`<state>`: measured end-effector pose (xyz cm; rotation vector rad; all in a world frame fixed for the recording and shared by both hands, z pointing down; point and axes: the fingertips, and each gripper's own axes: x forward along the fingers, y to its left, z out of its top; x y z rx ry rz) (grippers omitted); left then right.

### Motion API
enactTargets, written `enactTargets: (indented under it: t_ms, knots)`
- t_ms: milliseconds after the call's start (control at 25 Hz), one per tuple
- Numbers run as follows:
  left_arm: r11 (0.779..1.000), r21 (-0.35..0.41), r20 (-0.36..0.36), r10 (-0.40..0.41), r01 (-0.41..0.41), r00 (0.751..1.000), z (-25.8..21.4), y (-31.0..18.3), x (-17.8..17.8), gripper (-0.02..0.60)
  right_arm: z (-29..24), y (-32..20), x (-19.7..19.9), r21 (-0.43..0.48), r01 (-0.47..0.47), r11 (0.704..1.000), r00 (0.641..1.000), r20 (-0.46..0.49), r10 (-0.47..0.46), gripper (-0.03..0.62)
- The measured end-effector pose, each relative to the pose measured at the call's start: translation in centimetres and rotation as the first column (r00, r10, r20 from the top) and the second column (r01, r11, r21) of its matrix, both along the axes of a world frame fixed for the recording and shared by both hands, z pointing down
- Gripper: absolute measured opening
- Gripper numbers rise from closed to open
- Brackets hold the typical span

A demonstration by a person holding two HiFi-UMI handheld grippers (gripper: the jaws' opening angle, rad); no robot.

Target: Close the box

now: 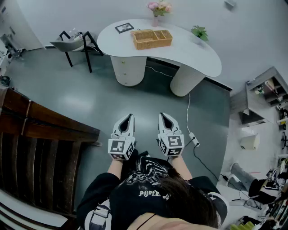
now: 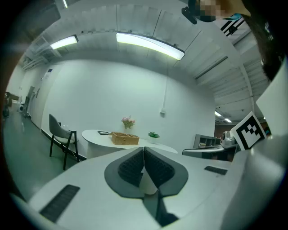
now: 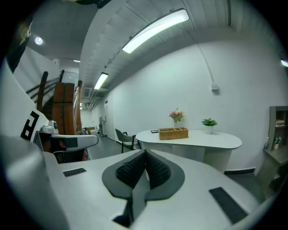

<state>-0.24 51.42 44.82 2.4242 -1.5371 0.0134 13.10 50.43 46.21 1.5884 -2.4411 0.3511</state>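
The box (image 1: 152, 38) is a woven wicker one with an open top and inner dividers. It stands on the white curved table (image 1: 193, 54) far ahead of me, and is also small in the left gripper view (image 2: 125, 138) and the right gripper view (image 3: 173, 133). My left gripper (image 1: 127, 118) and right gripper (image 1: 163, 117) are side by side at waist height over the grey floor, well short of the table. Both point toward it. In each gripper's own view, left (image 2: 143, 149) and right (image 3: 145, 152), the ribbed pads meet with nothing between them.
On the table are a framed marker card (image 1: 124, 28), a vase of pink flowers (image 1: 159, 6) and a small green plant (image 1: 199, 32). A chair (image 1: 74, 42) stands left of the table. A dark wooden frame (image 1: 40, 148) fills the left; a cable and adapter (image 1: 194, 139) lie on the floor.
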Motion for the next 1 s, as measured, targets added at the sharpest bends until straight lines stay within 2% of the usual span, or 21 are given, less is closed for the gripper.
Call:
enactTargets:
  t_ms: [240,440,640,840,1000]
  knots:
    - [1.0,-0.004,-0.006,0.007,-0.008,1.0,0.3,-3.5,-3.6,0.025,0.2,-3.0,-2.3,-0.017,-0.06,0.998,0.997,0.044,0.06,0.025]
    - [1.0,-0.001,-0.01,0.03,-0.03,1.0,0.4,-6.4,-6.3,0.025,-0.4,-5.5,-4.0,0.022,-0.114,0.993,0.993,0.017,0.113,0.025]
    - [0.999,-0.03,-0.016,0.041,-0.041,0.999,1.4,-8.8,-8.7,0.025,-0.2,-7.1,-6.0,0.038,-0.141,0.989,0.99,0.016,0.14,0.025]
    - [0.997,-0.047,-0.029,0.056,-0.057,0.998,1.9,-10.8,-9.4,0.025,0.4,-9.1,-7.1,0.021,-0.133,0.991,0.991,0.027,0.133,0.025]
    - [0.997,-0.05,0.001,0.057,-0.057,0.998,3.0,-12.7,-9.1,0.025,2.1,-12.0,-6.9,0.007,-0.119,0.993,0.992,0.043,0.119,0.025]
